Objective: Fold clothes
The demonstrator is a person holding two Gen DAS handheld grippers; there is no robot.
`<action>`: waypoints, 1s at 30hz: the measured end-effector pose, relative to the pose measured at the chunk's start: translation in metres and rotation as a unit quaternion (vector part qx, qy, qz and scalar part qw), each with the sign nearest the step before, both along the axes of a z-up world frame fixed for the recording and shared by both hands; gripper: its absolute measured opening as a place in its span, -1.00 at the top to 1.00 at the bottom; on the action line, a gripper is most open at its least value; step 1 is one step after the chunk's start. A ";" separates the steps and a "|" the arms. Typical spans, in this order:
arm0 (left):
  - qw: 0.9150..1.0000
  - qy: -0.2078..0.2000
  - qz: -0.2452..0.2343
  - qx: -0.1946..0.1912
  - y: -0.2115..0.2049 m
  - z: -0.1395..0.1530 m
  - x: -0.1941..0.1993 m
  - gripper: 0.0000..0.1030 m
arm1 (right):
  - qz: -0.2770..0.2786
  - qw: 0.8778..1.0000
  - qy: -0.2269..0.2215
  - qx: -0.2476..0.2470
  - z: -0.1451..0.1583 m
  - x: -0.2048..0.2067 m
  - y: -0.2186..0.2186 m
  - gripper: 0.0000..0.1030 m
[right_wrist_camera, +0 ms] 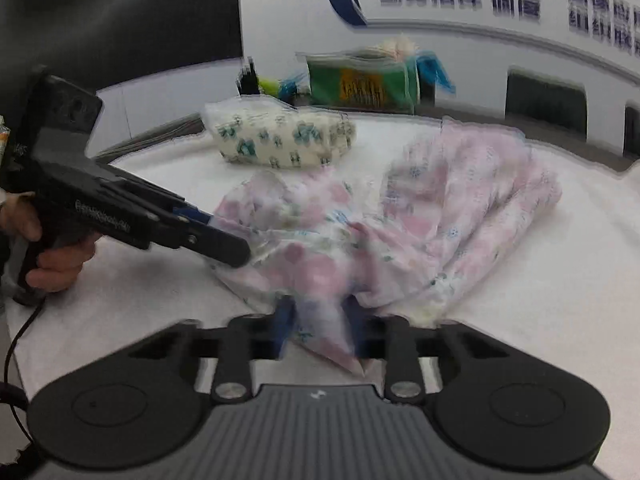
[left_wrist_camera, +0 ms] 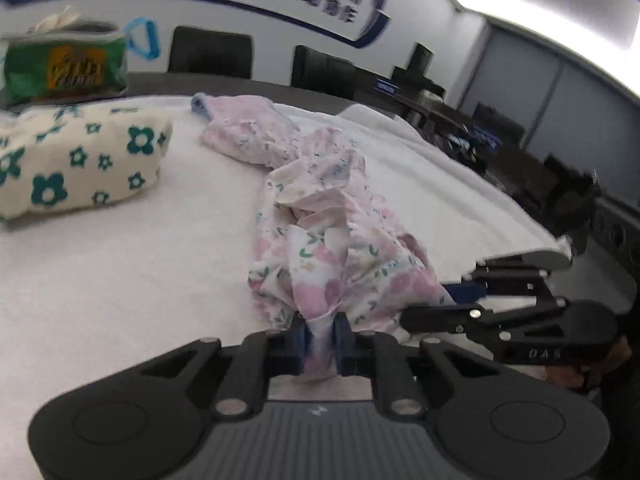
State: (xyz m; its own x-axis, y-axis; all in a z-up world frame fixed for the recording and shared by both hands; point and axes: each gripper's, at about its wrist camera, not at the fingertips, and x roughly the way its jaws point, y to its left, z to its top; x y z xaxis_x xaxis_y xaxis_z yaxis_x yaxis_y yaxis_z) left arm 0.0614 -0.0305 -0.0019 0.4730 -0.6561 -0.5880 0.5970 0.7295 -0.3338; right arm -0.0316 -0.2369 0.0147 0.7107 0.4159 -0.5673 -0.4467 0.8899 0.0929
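Two hand-held black grippers grip the same crumpled pink floral cotton garment [left_wrist_camera: 320, 216] on a table covered with a white fleecy cloth [left_wrist_camera: 120, 272]. The left gripper [left_wrist_camera: 322, 340] points forward and level over the cloth, its blue-padded fingers [left_wrist_camera: 298, 344] pinched together on a bunched corner of the fabric, which rises straight ahead of the fingertips in a rumpled ridge and trails away toward the far edge of the table. The right gripper [right_wrist_camera: 320, 328] has its fingers clamped on another fold of the garment, a pink tongue of cloth hanging back between them toward the camera; the rest spreads ahead and to the right of its fingertips in loose pleats. In the right wrist view, the left gripper reaches in from the left at a slight downward slant, its tip buried in the near-left edge of the garment, while a person's hand [right_wrist_camera: 52, 260] curls around its pistol-style handle with the fingers wrapped under the grip. Beyond the left fingers and off to their left sits a folded cream cloth printed with green flowers [left_wrist_camera: 80, 160], and behind it a green tissue pack [left_wrist_camera: 64, 64]. The right wrist view is motion-blurred.
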 end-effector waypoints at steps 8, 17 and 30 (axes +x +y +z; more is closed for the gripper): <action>0.996 0.067 -0.026 -0.060 0.004 0.017 -0.091 0.92 | 0.065 0.997 0.023 0.017 0.040 -0.078 -0.020 0.67; 0.997 0.010 -0.035 -0.069 -0.005 0.007 -0.149 0.31 | 0.029 1.000 0.010 -0.003 0.041 -0.158 -0.043 0.17; 0.992 -0.053 0.006 -0.117 0.032 0.018 -0.176 0.09 | 0.015 0.996 -0.086 0.013 0.041 -0.153 -0.040 -0.26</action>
State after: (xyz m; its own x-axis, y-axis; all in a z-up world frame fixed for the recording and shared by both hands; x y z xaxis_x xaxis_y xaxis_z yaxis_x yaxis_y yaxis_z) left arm -0.1147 0.0019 0.0158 0.5321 -0.7630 -0.3670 0.6293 0.6464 -0.4314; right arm -0.1848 -0.2773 0.0558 0.7840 0.4511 -0.4265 -0.4837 0.8745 0.0358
